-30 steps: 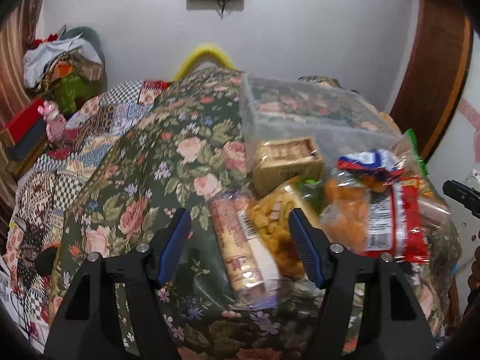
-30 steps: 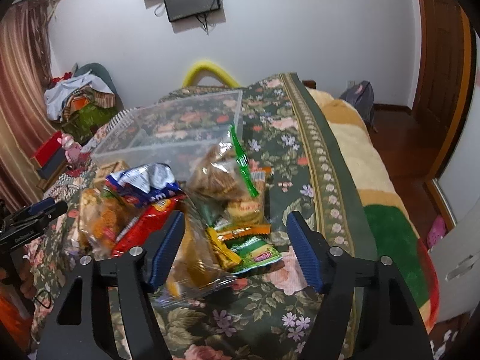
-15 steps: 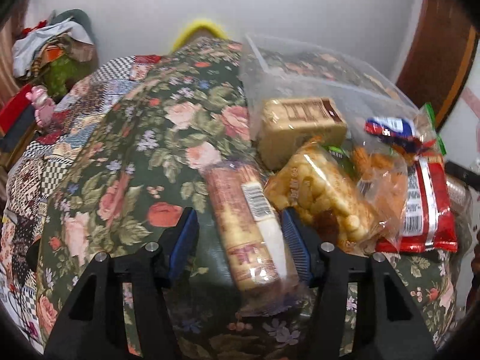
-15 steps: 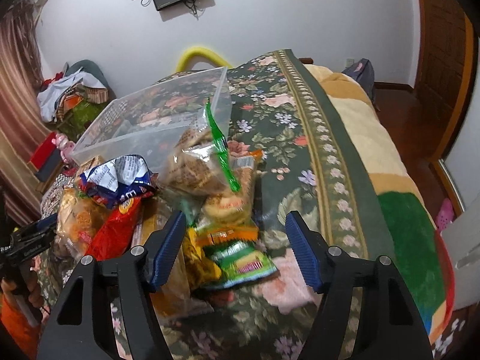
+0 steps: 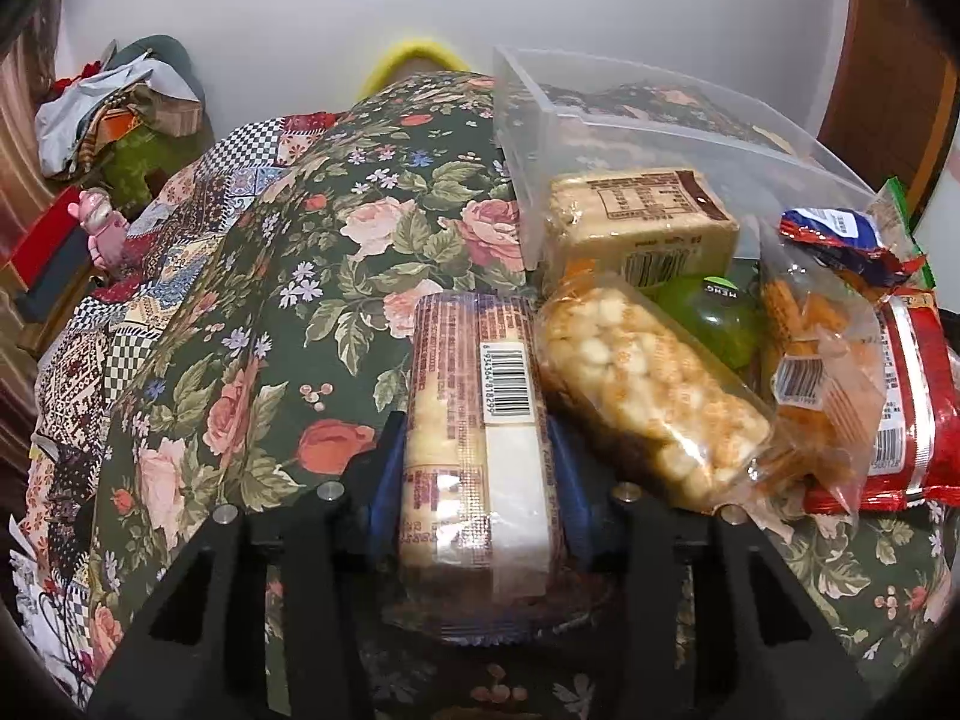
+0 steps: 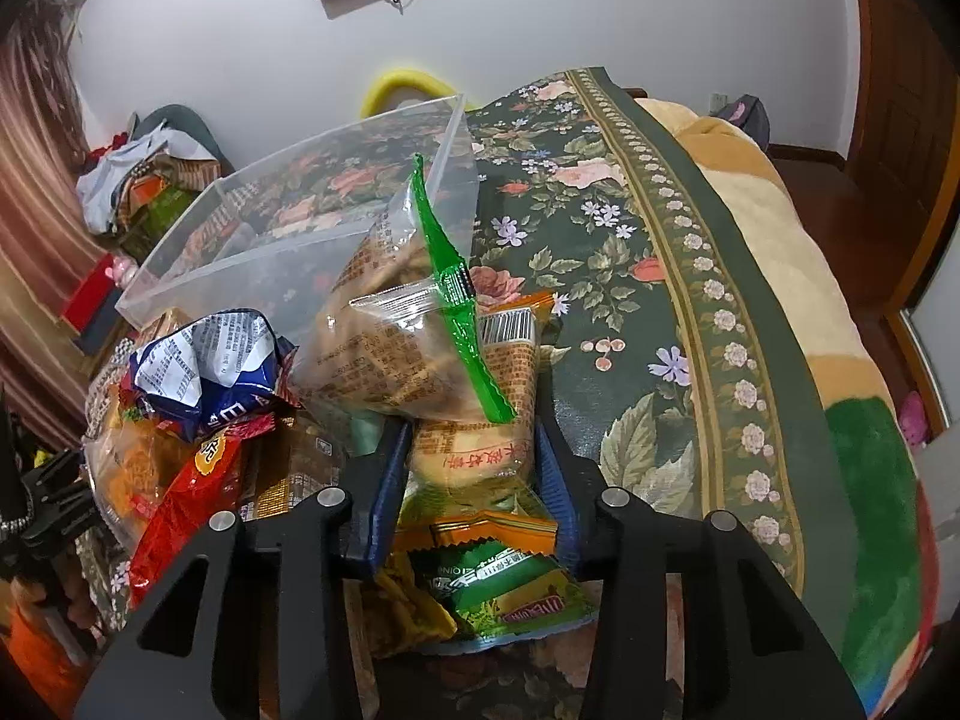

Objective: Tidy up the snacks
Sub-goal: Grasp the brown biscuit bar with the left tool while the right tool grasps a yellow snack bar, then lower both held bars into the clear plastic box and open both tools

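A pile of snack packets lies on a floral bedspread (image 5: 252,312) in front of a clear plastic bin (image 5: 630,102). My left gripper (image 5: 474,468) is shut on a long cracker sleeve (image 5: 474,420) with a barcode label. Beside it lie a puffed corn bag (image 5: 642,384), a wafer block (image 5: 642,222) and a red packet (image 5: 912,396). My right gripper (image 6: 474,468) is shut on an orange biscuit packet (image 6: 486,420). A clear bag with a green strip (image 6: 396,336) rests on top of that packet. The bin also shows in the right wrist view (image 6: 288,222).
A blue crumpled packet (image 6: 210,366), a red packet (image 6: 186,480) and a green packet (image 6: 498,588) lie around my right gripper. A beige blanket (image 6: 780,252) covers the bed's right side. Clothes are heaped at the far left (image 5: 108,114). A wooden door (image 5: 888,60) stands at right.
Both grippers moved forward and down into the pile. The left closed on the cracker sleeve. The right closed on the orange biscuit packet.
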The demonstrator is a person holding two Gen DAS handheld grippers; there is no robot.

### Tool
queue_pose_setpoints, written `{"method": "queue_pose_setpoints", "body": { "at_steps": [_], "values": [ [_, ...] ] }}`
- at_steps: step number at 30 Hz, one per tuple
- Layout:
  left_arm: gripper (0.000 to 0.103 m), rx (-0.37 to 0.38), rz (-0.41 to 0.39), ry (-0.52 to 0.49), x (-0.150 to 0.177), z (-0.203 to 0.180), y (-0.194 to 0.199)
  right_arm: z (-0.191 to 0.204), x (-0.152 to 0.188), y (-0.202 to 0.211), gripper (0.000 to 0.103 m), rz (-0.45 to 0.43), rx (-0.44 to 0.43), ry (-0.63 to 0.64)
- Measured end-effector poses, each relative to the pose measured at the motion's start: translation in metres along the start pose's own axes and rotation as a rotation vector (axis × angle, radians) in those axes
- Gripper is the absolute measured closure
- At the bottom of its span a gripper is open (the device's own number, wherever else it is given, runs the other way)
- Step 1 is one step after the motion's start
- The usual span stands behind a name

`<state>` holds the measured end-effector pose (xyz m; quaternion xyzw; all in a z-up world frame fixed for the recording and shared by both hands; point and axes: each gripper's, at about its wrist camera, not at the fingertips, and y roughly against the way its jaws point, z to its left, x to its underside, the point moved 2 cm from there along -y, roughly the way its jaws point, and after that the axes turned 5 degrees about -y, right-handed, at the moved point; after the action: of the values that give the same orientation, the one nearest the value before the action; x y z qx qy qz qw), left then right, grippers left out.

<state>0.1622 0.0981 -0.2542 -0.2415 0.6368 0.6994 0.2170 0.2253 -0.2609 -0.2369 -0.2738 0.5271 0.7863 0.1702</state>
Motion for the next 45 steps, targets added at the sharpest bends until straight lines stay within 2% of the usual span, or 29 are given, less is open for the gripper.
{"method": "queue_pose_setpoints", "body": {
  "at_steps": [8,17,22,28,30,37,45],
  "values": [
    [0.058,-0.010,-0.033,0.017,-0.004,0.004,0.017,-0.006,0.001,0.017,0.072,-0.034,0.045,0.010],
    [0.058,-0.026,-0.137,0.010,-0.025,0.005,0.062,-0.018,-0.004,0.056,0.072,-0.114,0.092,-0.005],
    [0.058,-0.009,-0.208,-0.007,-0.046,-0.002,0.085,-0.010,-0.016,0.077,0.072,-0.182,0.073,0.014],
    [0.058,0.011,-0.271,-0.044,-0.071,-0.016,0.101,0.011,-0.032,0.084,0.072,-0.238,0.033,0.053],
    [0.058,0.039,-0.284,-0.049,-0.081,-0.021,0.104,0.017,-0.037,0.083,0.072,-0.249,0.018,0.067],
    [0.058,0.077,-0.308,-0.065,-0.113,-0.040,0.098,0.040,-0.054,0.071,0.072,-0.278,-0.026,0.120],
    [0.058,0.115,-0.255,-0.057,-0.142,-0.052,0.055,0.059,-0.071,0.049,0.072,-0.288,-0.056,0.155]
  ]
}}
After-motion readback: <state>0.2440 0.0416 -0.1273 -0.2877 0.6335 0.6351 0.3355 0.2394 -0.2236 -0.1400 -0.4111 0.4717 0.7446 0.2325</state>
